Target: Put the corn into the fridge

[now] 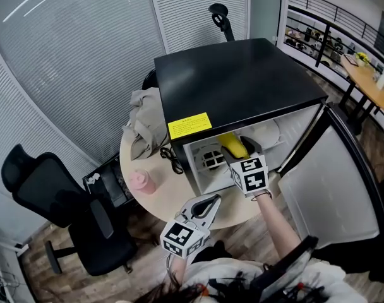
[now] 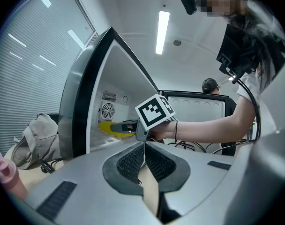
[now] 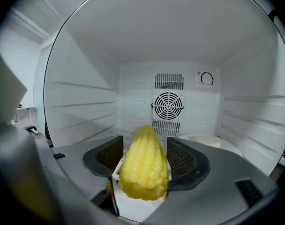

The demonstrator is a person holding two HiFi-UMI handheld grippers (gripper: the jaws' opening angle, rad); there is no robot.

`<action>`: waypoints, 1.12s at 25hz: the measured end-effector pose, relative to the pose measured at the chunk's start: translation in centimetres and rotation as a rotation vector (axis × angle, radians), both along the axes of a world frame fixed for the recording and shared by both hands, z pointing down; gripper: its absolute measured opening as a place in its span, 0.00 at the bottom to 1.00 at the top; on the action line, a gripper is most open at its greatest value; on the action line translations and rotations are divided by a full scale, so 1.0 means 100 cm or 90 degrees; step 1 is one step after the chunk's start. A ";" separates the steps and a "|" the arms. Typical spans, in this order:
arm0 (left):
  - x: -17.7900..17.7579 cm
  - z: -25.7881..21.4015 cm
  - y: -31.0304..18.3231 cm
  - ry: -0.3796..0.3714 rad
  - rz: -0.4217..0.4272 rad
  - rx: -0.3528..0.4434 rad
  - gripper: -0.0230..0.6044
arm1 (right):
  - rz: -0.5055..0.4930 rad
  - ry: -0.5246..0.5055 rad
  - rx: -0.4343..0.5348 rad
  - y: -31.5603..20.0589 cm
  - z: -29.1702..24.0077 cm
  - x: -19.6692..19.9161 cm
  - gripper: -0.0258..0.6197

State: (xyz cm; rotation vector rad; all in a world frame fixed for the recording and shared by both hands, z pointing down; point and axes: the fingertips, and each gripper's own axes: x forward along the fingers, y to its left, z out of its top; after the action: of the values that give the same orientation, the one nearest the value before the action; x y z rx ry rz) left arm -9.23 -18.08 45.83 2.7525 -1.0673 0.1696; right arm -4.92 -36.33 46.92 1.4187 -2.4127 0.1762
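Head view: one black fridge (image 1: 242, 81) on one round table (image 1: 141, 163), its door (image 1: 331, 188) swung open. There is one corn (image 1: 233, 145) at the fridge mouth, pinched by the right gripper (image 1: 237, 156). The left gripper (image 1: 210, 202) hangs over the table edge. One pink bottle (image 1: 141, 182), one grey bag (image 1: 141, 125) and one chair (image 1: 66, 207) are visible; the person is cut off at the bottom.

Left gripper view: jaws pressed together on nothing; the corn is mostly hidden.

Right gripper view: jaws clamp the corn's sides, tip pointing in. There is one fan grille (image 3: 168, 106). A white object (image 3: 206, 139) at right is unclear.

Corn (image 3: 143, 172) in right gripper (image 3: 143, 145), inside fridge (image 1: 242, 84) on table (image 1: 157, 201), bag (image 1: 141, 122) left.
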 end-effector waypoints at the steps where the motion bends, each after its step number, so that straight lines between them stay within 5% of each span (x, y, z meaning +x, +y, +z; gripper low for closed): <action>1: 0.000 0.000 0.001 0.000 -0.001 0.000 0.06 | 0.000 -0.008 0.003 0.003 -0.003 0.001 0.47; 5: 0.001 -0.001 0.005 0.000 -0.003 0.002 0.06 | 0.003 -0.035 0.017 0.017 -0.019 0.009 0.47; 11: 0.011 -0.003 0.014 -0.003 -0.001 0.001 0.06 | -0.011 -0.165 0.005 0.061 -0.039 0.024 0.47; 19: 0.030 -0.003 0.034 -0.007 0.003 -0.002 0.06 | -0.005 -0.183 0.025 0.129 -0.045 0.050 0.26; 28: 0.064 -0.005 0.066 -0.016 0.004 -0.001 0.06 | -0.006 -0.224 0.008 0.195 -0.046 0.091 0.18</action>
State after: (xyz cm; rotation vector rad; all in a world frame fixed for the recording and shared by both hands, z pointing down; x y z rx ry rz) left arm -2.81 -11.51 45.28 2.7591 -1.0645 0.2054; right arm 4.23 -16.80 42.36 1.4864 -2.7010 0.4423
